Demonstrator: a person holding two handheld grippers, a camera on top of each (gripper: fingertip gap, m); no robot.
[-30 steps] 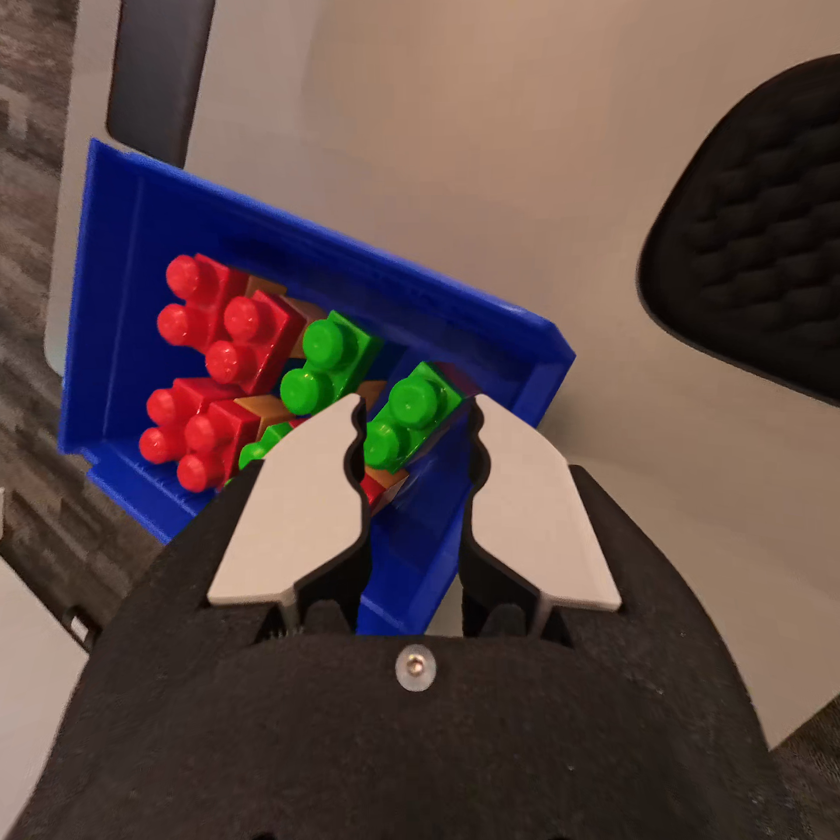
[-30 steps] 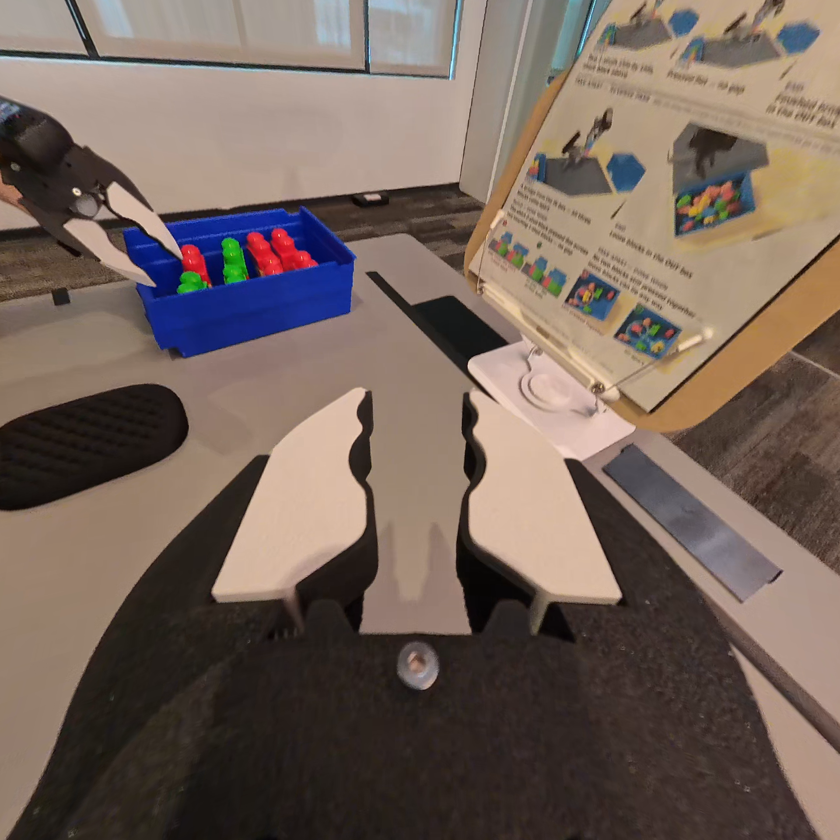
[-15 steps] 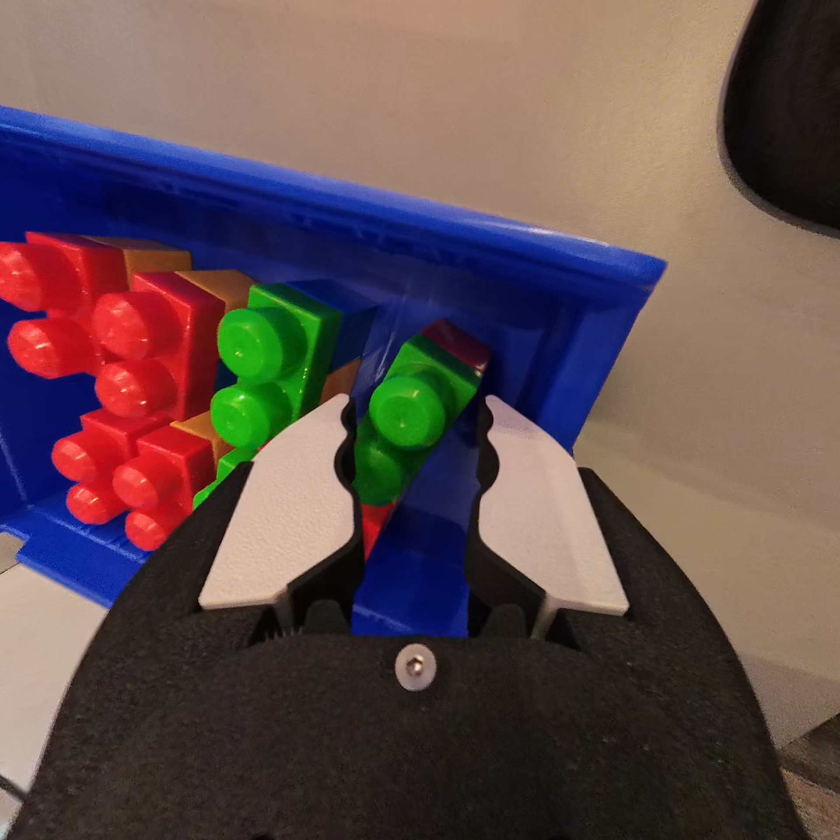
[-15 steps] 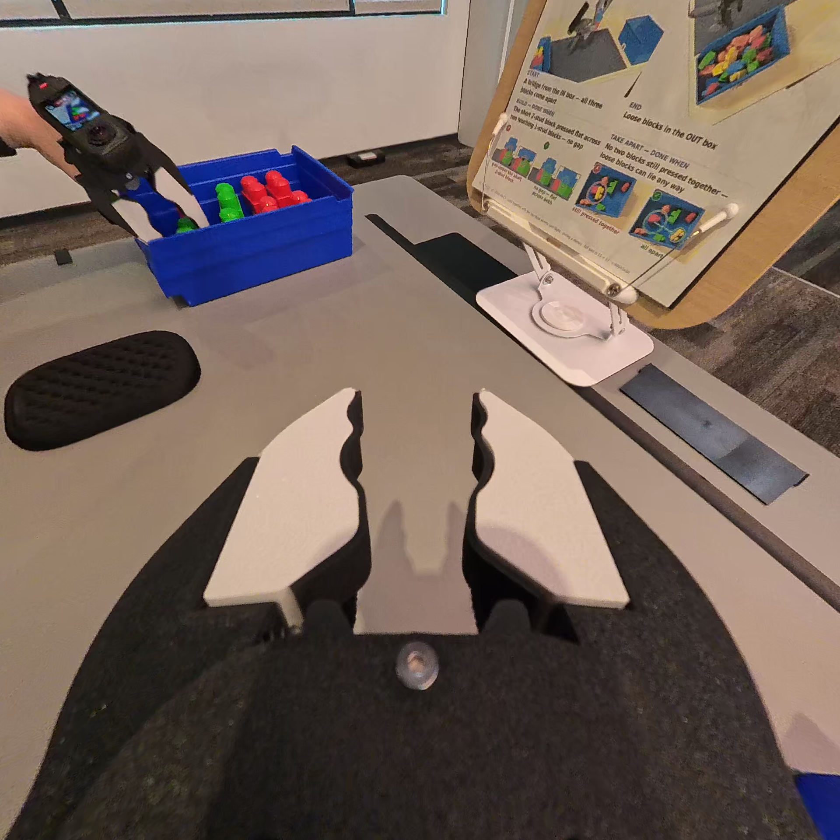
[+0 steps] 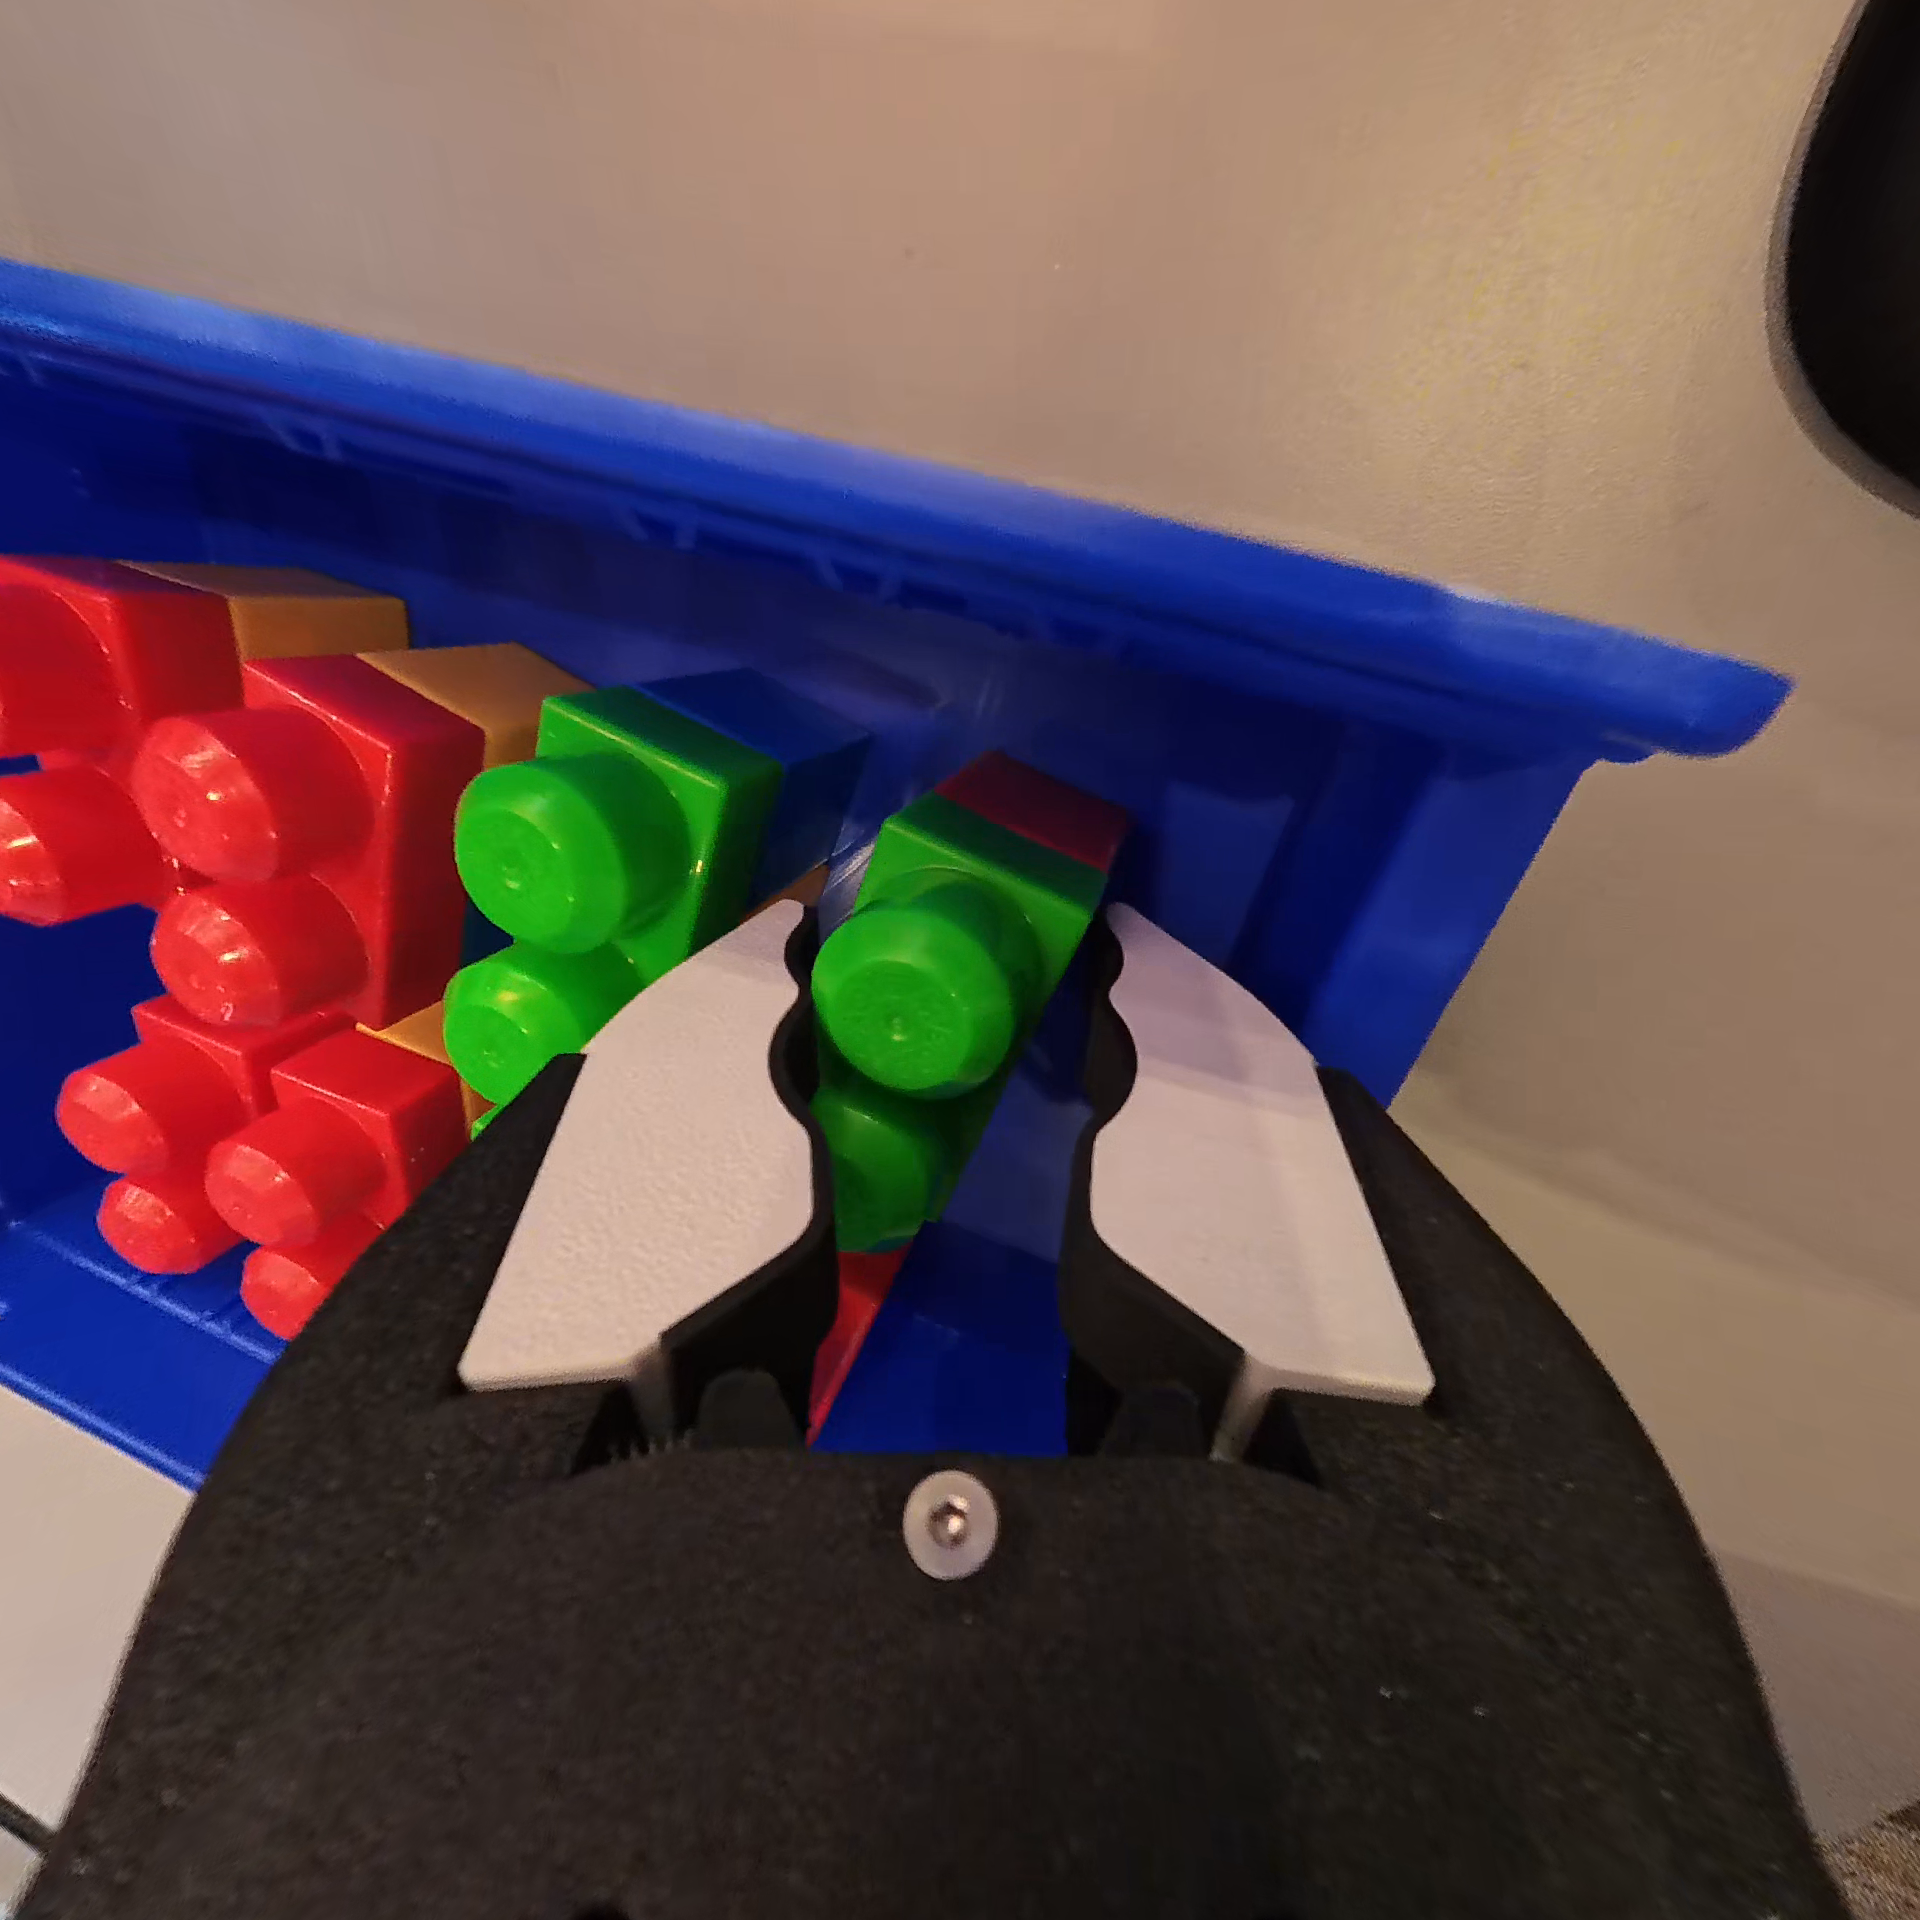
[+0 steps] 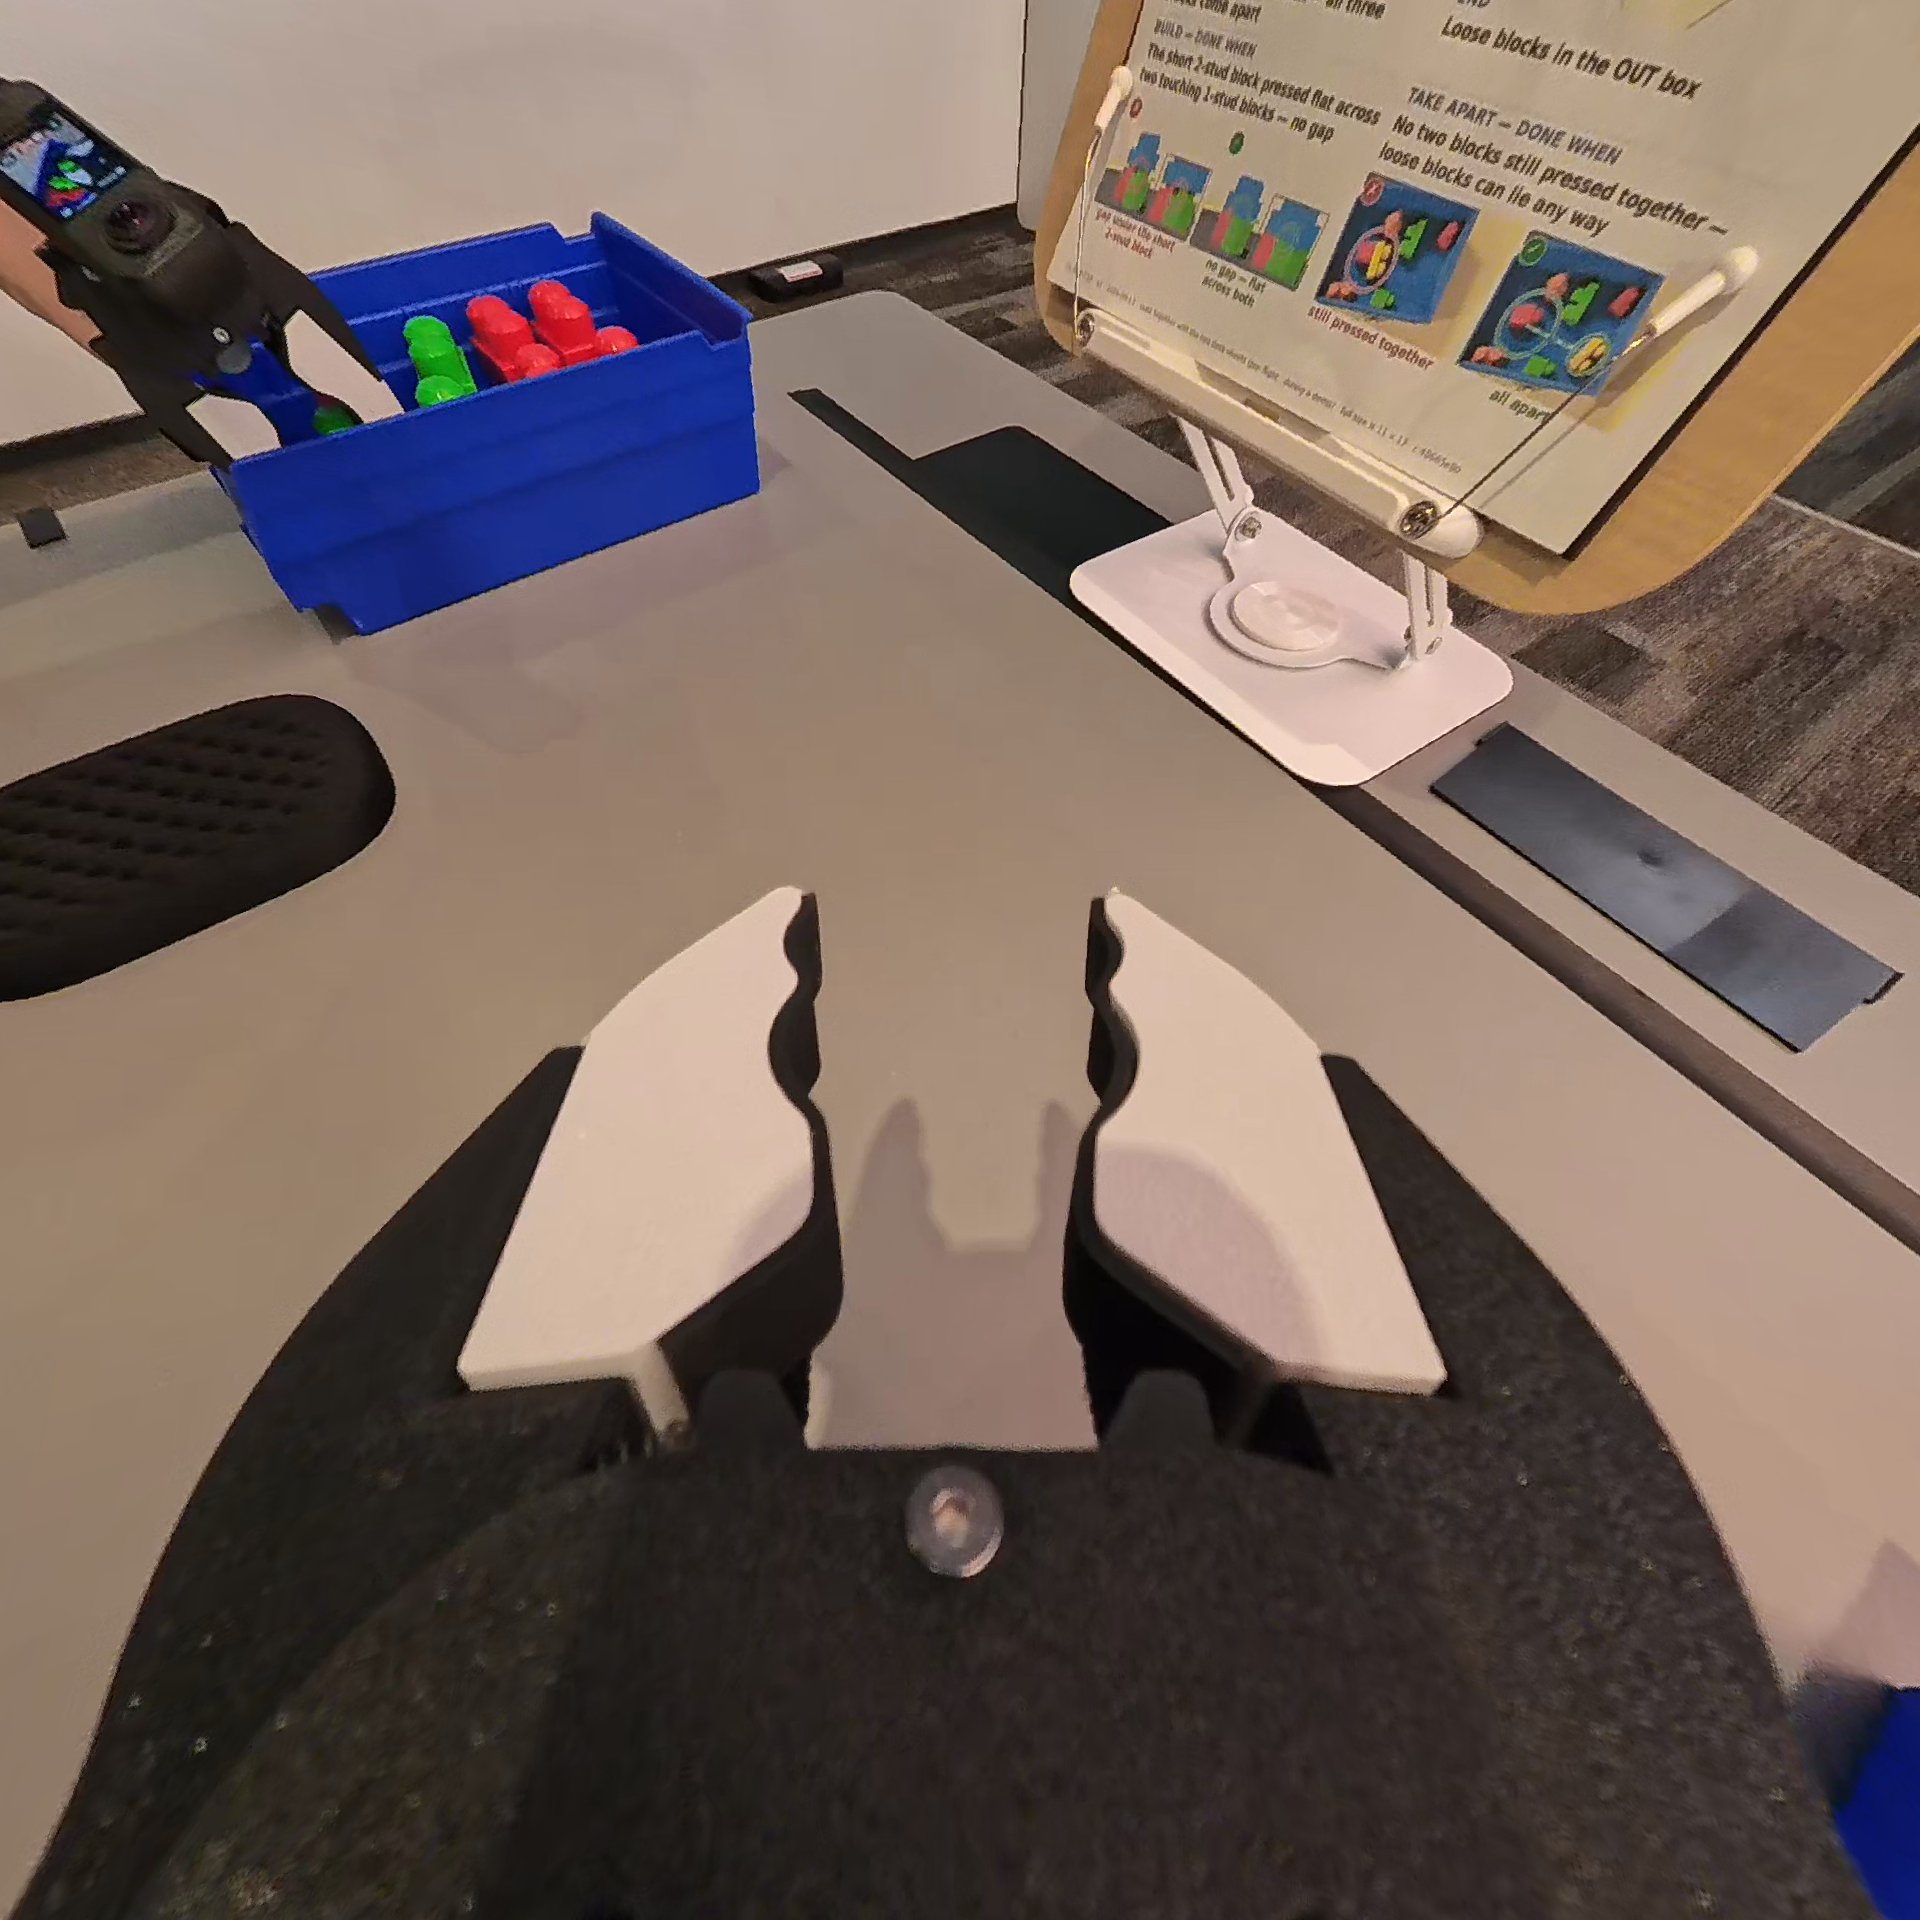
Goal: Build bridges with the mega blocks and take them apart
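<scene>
The left gripper (image 5: 951, 914), black with two pale grey fingers, reaches into the blue plastic bin (image 5: 1143, 582) at the far left of the grey table (image 6: 935, 727). Its jaws stand apart on either side of a tilted green two-stud block (image 5: 935, 997) at the bin's end; whether the pads touch the block cannot be told. That block sits on a dark red piece (image 5: 1039, 805). Beside it stands one more green two-stud block (image 5: 592, 873), and a sliver of a third green shows by the left finger. Four red two-stud blocks (image 5: 312, 831) fill the rest, over orange pieces.

The right gripper (image 6: 954, 909) hovers low over bare table, well apart from the bin, jaws wide and holding nothing. One black padded rest (image 6: 177, 821) lies to its left; one instruction board on a white stand (image 6: 1299, 644) stands to its right.
</scene>
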